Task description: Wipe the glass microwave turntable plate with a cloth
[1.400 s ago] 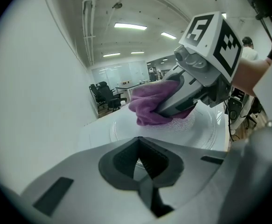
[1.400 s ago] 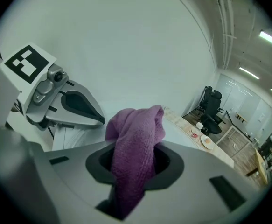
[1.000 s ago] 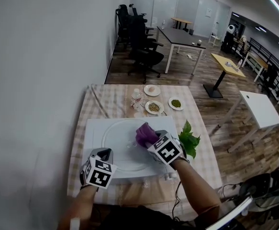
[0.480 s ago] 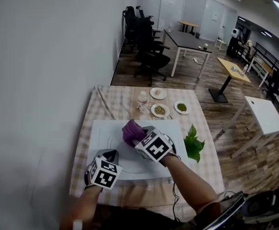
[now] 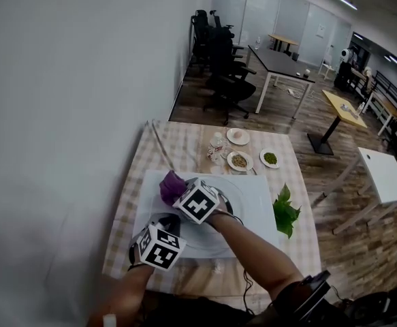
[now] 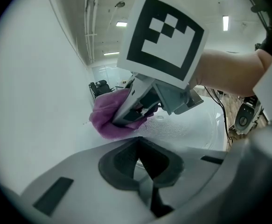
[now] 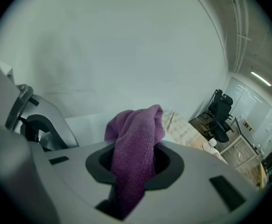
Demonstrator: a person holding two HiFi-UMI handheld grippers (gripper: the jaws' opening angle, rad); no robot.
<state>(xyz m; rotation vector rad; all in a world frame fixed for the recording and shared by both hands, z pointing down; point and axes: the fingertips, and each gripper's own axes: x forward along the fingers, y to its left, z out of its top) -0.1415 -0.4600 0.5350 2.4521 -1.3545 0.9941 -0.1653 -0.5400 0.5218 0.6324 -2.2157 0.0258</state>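
Observation:
The glass turntable plate (image 5: 212,238) lies on a white board (image 5: 261,203) on the checked table. My right gripper (image 5: 178,188) is shut on a bunched purple cloth (image 5: 170,182), which it presses onto the plate's far left part. The left gripper view shows that cloth (image 6: 105,116) against the wet glass (image 6: 187,125) under the right gripper (image 6: 136,108). In the right gripper view the cloth (image 7: 136,143) fills the jaws and hides the glass. My left gripper (image 5: 165,222) sits at the plate's near left rim, with its jaws (image 6: 140,164) closed on the rim.
Three small dishes (image 5: 240,160) of food and a small bottle (image 5: 216,148) stand behind the board. Green leaves (image 5: 285,212) lie at the board's right edge. A white wall (image 5: 62,114) runs close along the table's left side. Office chairs and desks stand beyond.
My right gripper has swept the purple cloth from the plate's right side leftward across it to the far left. My left gripper has stayed at the near rim.

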